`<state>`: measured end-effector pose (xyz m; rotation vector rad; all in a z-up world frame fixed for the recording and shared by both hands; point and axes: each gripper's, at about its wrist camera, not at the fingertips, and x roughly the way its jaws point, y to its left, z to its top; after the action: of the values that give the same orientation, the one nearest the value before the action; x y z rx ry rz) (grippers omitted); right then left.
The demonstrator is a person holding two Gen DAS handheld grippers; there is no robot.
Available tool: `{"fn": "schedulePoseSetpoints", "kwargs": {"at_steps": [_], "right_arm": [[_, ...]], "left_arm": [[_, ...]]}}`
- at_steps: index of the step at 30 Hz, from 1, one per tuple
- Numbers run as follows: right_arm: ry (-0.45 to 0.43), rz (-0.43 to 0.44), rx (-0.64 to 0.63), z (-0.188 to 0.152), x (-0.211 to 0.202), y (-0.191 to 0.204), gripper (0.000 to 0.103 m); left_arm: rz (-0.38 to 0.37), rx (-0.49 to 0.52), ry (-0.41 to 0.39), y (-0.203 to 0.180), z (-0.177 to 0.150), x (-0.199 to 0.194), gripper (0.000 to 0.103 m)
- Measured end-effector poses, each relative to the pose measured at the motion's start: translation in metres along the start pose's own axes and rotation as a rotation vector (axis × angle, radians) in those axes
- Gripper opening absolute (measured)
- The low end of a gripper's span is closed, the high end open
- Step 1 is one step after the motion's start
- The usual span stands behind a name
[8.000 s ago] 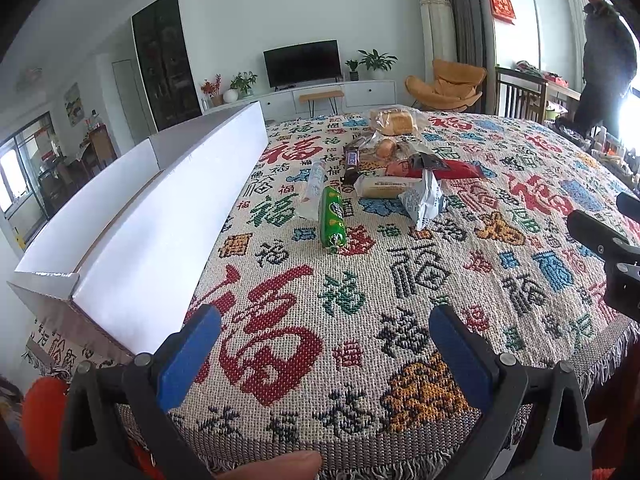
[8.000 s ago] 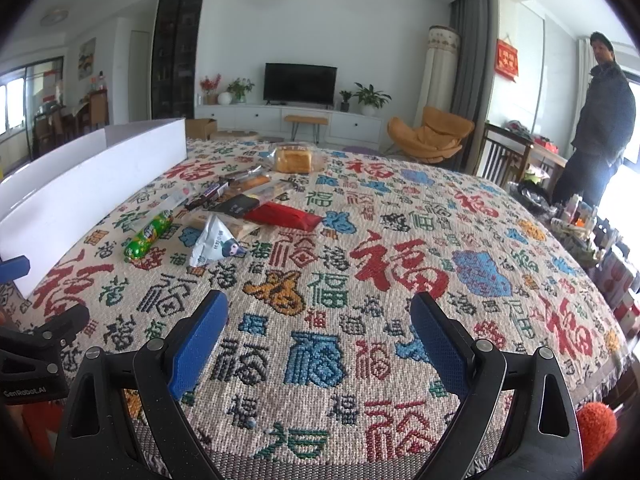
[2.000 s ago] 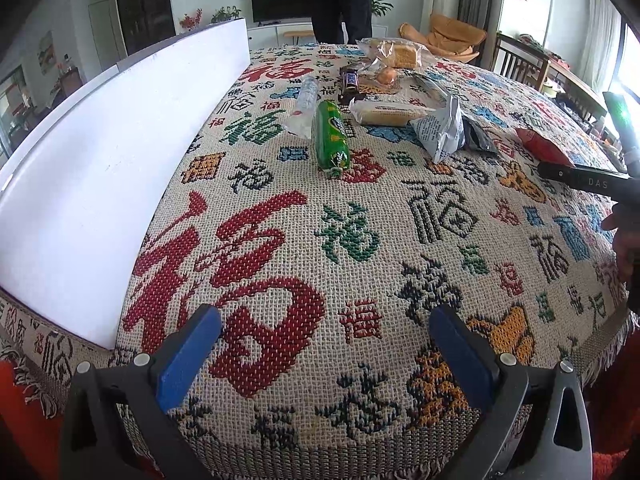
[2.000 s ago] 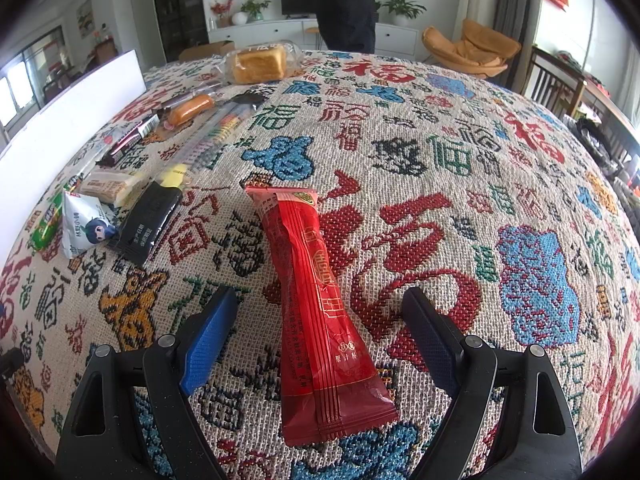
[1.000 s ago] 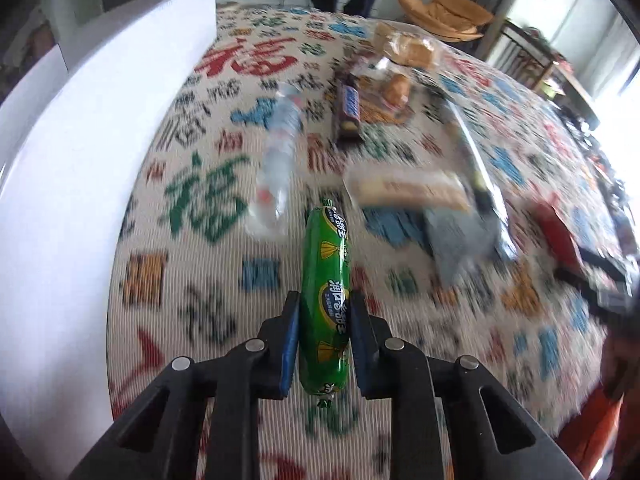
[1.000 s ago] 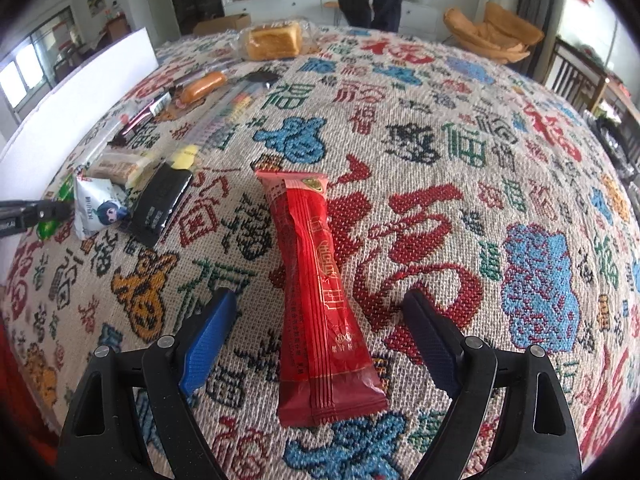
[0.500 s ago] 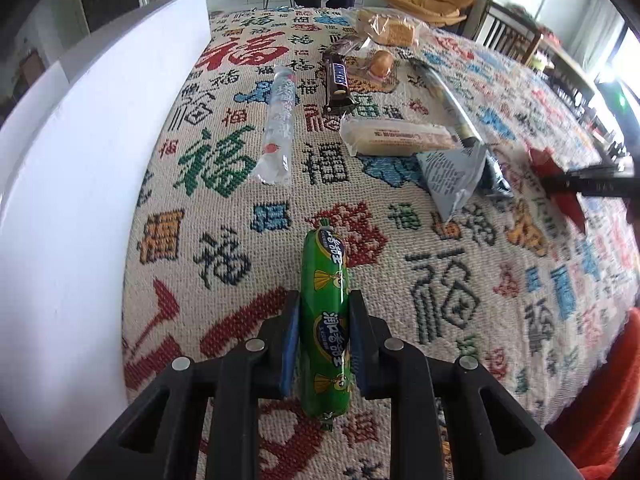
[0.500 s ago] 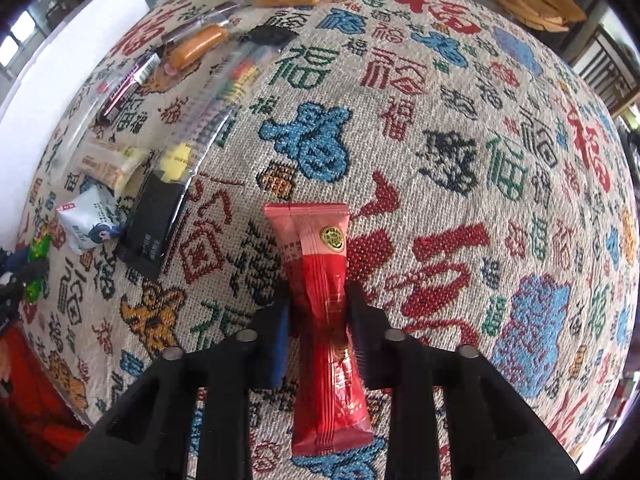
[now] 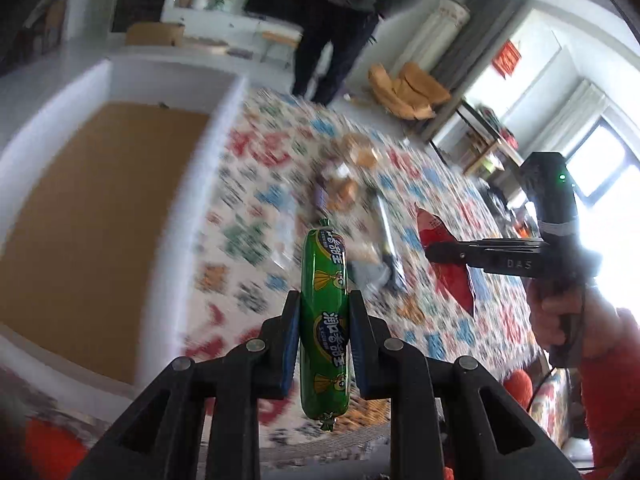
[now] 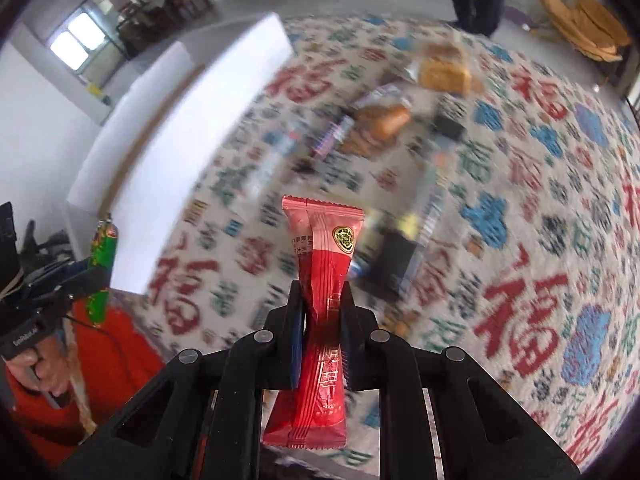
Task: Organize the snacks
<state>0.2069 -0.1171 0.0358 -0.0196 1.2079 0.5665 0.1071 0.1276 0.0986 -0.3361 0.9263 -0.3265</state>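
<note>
Left gripper [image 9: 324, 332]: a green sausage stick [image 9: 325, 320] is being clamped between the closed fingers [image 9: 291, 344], lengthwise, with both twisted ends sticking out past them; it is being held in the air above the near edge of the bench.

Right gripper [image 10: 320, 332]: a red snack packet [image 10: 320, 320] is being pinched at its waist by the closed fingers [image 10: 295, 336]; the packet is being held clear of the cloth, crimped top pointing away.

Box [image 9: 88, 216]: a white-walled carton with a brown cardboard floor is being seen just beside the left edge of the bench; nothing is being shown lying inside the visible part of it.

Bench [image 10: 540, 208]: it is being covered by a patterned cloth; the remaining snacks [image 10: 384, 124] are being left in a blurred cluster on the far middle part, well apart from both grippers.

Open room: bare cloth is being shown on the right side and along the near edge.

Bystander [image 9: 344, 20]: a person in dark clothes is being seen standing beyond the far edge.
</note>
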Motion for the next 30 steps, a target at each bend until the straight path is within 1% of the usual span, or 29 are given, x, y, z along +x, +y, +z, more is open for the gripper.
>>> {"fn": "schedulePoseSetpoints", "kwargs": {"at_steps": [1, 2, 4, 7, 8, 9, 10, 11, 12, 13, 14, 16, 17, 18, 20, 22, 23, 25, 26, 27, 28, 30], "right_arm": [[-0.024, 0.046, -0.024, 0.016, -0.002, 0.025, 0.016], [-0.044, 0.086, -0.043, 0.030, -0.003, 0.044, 0.016], [-0.078, 0.175, -0.079, 0.053, -0.003, 0.090, 0.016], [-0.108, 0.297, -0.129, 0.081, 0.008, 0.158, 0.016], [-0.109, 0.324, -0.144, 0.089, 0.016, 0.178, 0.016], [-0.106, 0.343, -0.152, 0.094, 0.026, 0.195, 0.019], [-0.100, 0.351, -0.158, 0.099, 0.039, 0.209, 0.025], [-0.094, 0.348, -0.162, 0.103, 0.051, 0.216, 0.034], [-0.088, 0.337, -0.161, 0.104, 0.062, 0.219, 0.059], [-0.095, 0.311, -0.152, 0.102, 0.070, 0.217, 0.067], [-0.107, 0.289, -0.140, 0.098, 0.073, 0.209, 0.066], [-0.122, 0.278, -0.129, 0.085, 0.078, 0.186, 0.065], [-0.137, 0.250, -0.127, 0.076, 0.078, 0.168, 0.065], [-0.155, 0.209, -0.130, 0.067, 0.077, 0.150, 0.065], [-0.186, 0.081, -0.147, 0.042, 0.070, 0.105, 0.065], [-0.206, -0.084, -0.166, 0.013, 0.064, 0.054, 0.065], [-0.212, -0.154, -0.165, 0.000, 0.060, 0.030, 0.065], [-0.222, -0.268, -0.136, -0.031, 0.049, -0.022, 0.065], [-0.224, -0.302, -0.114, -0.040, 0.042, -0.043, 0.065], [-0.227, -0.336, -0.089, -0.054, 0.037, -0.063, 0.066], [-0.232, -0.368, -0.055, -0.068, 0.034, -0.082, 0.069], [-0.244, -0.397, 0.009, -0.084, 0.030, -0.110, 0.069]], "left_arm": [[0.045, -0.005, -0.026, 0.014, 0.007, -0.011, 0.022], [0.108, -0.014, -0.048, 0.030, 0.014, -0.022, 0.022], [0.221, -0.042, -0.069, 0.064, 0.024, -0.036, 0.022], [0.363, -0.087, -0.062, 0.112, 0.032, -0.039, 0.023], [0.403, -0.096, -0.057, 0.123, 0.032, -0.037, 0.023], [0.449, -0.103, -0.056, 0.133, 0.032, -0.036, 0.024], [0.498, -0.109, -0.051, 0.141, 0.031, -0.033, 0.032], [0.532, -0.115, -0.043, 0.146, 0.028, -0.031, 0.045], [0.551, -0.122, -0.041, 0.149, 0.025, -0.032, 0.052], [0.557, -0.129, -0.051, 0.148, 0.020, -0.033, 0.064], [0.544, -0.125, -0.064, 0.143, 0.015, -0.035, 0.071], [0.503, -0.089, -0.076, 0.125, 0.006, -0.034, 0.073], [0.476, -0.064, -0.076, 0.115, 0.005, -0.031, 0.073], [0.433, -0.031, -0.075, 0.098, 0.002, -0.027, 0.073], [0.344, 0.022, -0.065, 0.068, 0.000, -0.020, 0.079], [0.253, 0.083, -0.044, 0.029, -0.007, -0.006, 0.082], [0.212, 0.116, -0.025, 0.008, -0.011, 0.004, 0.086], [0.153, 0.177, 0.018, -0.026, -0.023, 0.029, 0.091], [0.141, 0.199, 0.040, -0.040, -0.031, 0.047, 0.093], [0.145, 0.214, 0.062, -0.050, -0.040, 0.062, 0.093], [0.159, 0.228, 0.092, -0.061, -0.048, 0.086, 0.093], [0.210, 0.261, 0.128, -0.067, -0.063, 0.129, 0.093]]}}
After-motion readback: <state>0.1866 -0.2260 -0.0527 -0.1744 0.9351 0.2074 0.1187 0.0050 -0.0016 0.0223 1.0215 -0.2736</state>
